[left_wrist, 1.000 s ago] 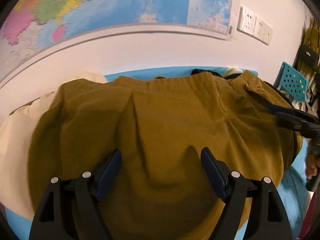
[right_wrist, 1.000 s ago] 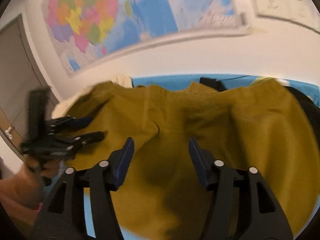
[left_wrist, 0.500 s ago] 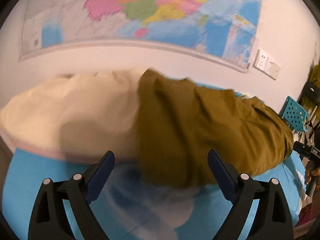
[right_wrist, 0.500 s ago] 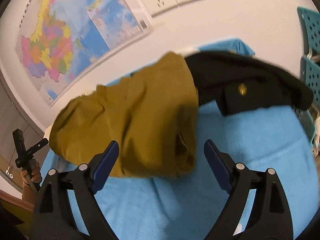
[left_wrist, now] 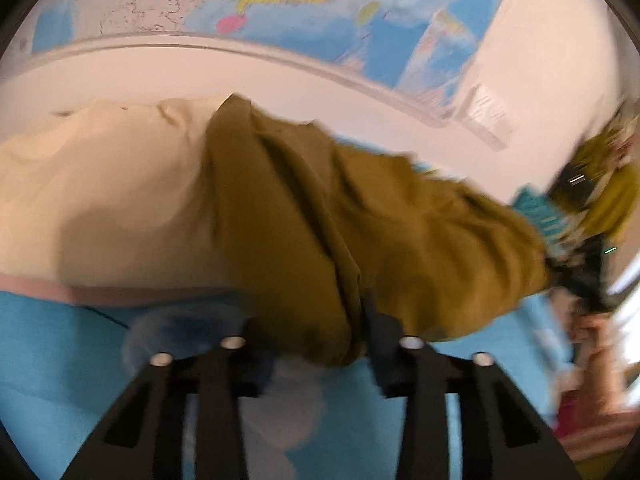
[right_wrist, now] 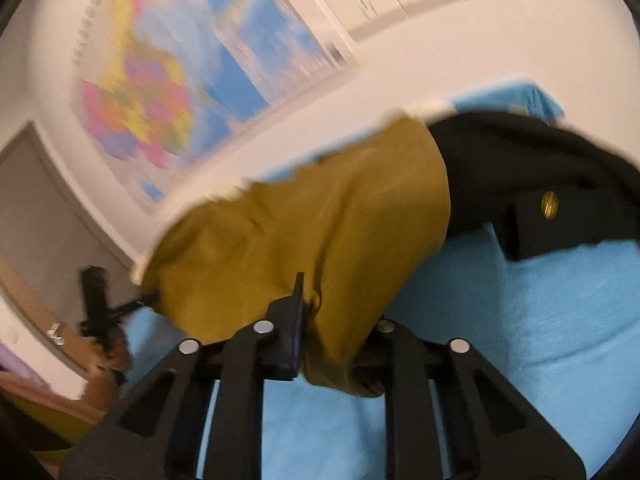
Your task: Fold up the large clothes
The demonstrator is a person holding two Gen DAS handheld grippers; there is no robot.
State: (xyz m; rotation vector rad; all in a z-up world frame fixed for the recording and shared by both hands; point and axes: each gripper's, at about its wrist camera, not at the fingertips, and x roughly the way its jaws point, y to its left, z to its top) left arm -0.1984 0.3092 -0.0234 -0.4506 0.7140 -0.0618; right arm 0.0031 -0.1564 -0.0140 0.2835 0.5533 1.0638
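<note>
A folded mustard-brown garment (left_wrist: 360, 232) lies on the blue table cover (left_wrist: 60, 360). My left gripper (left_wrist: 320, 348) is closed on its near left edge; the fabric bunches between the jaws. In the right wrist view the same garment (right_wrist: 304, 232) fills the middle, and my right gripper (right_wrist: 332, 344) is closed on its near right corner, with cloth pinched between the fingers. The other gripper shows small at the far end in each view. Both frames are blurred by motion.
A cream garment (left_wrist: 104, 192) lies left of the mustard one. A black garment with a brass button (right_wrist: 548, 184) lies to its right. A world map (left_wrist: 280, 8) hangs on the white wall behind. A teal crate (left_wrist: 540, 216) stands at the right.
Both grippers were open half a second ago and have now moved in and closed on opposite near edges of the mustard garment.
</note>
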